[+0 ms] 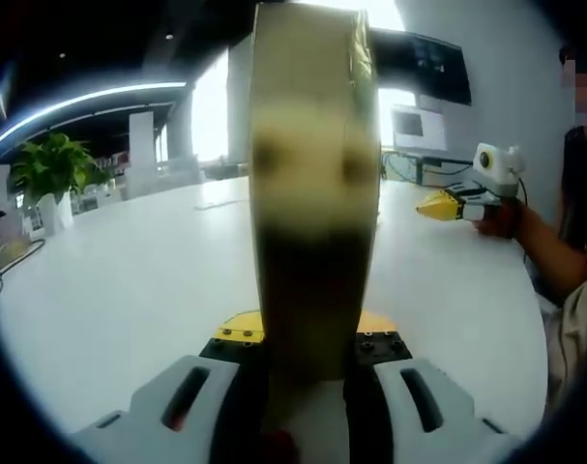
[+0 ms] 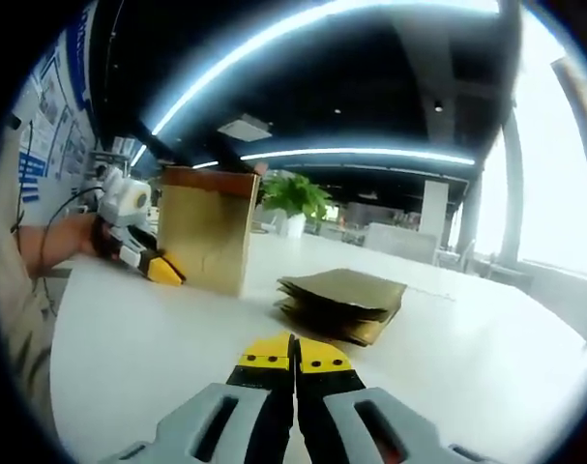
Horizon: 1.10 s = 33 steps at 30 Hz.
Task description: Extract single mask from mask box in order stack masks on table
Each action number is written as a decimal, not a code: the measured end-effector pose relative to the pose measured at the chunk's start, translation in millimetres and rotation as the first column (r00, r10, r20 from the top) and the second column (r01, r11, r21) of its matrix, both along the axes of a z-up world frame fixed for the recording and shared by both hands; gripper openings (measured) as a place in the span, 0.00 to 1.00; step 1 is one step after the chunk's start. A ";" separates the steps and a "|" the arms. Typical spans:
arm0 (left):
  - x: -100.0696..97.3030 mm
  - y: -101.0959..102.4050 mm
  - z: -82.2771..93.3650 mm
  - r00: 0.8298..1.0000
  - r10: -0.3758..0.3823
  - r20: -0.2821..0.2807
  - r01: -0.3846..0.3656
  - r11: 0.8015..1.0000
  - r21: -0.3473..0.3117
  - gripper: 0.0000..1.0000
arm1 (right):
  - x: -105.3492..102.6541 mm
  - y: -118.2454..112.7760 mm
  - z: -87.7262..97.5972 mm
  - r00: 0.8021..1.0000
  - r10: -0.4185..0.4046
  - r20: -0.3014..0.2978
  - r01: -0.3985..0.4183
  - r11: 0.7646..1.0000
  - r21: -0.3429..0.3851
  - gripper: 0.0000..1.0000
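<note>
The mask box, a tall gold carton, stands blurred right in front of the lens, and my left gripper is shut on its sides. From the right gripper view the same box stands upright on the white table, with the left gripper clamped to its left side by a person's hand. A low stack of flat gold mask packets lies to the right of the box. My right gripper hovers short of that stack, shut, yellow tips together with nothing in them. It also shows as the right gripper far right.
The white table is wide and round-edged. A potted plant stands at its far left side, and the plant shows behind the box. The person's arm reaches in from the right. Screens and desks sit beyond.
</note>
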<state>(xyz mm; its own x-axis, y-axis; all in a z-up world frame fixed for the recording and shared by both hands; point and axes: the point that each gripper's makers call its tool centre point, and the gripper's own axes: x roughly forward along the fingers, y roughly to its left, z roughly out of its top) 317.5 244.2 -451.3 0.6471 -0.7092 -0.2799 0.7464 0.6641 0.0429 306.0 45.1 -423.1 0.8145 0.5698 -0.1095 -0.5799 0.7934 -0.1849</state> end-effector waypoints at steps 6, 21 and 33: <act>8.2 1.5 -1.0 1.000 0.016 -0.020 -0.016 1.000 0.001 0.20 | -0.1 -0.3 0.4 1.000 -0.003 0.003 0.003 1.000 0.000 0.00; 33.3 1.8 1.7 1.000 0.019 -0.024 -0.018 1.000 0.020 0.20 | -1.3 0.9 -0.4 1.000 -0.001 0.006 0.001 1.000 -0.007 0.00; 50.8 -5.0 2.7 0.999 0.019 -0.040 -0.017 0.999 0.028 0.20 | -2.1 1.6 -0.7 1.000 -0.001 0.008 0.001 1.000 -0.011 0.00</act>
<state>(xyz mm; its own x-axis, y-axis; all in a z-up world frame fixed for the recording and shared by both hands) 368.3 239.3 -448.5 0.6475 -0.6891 -0.3256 0.7359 0.6764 0.0318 303.9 46.7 -423.7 0.8159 0.5678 -0.1091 -0.5776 0.7920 -0.1977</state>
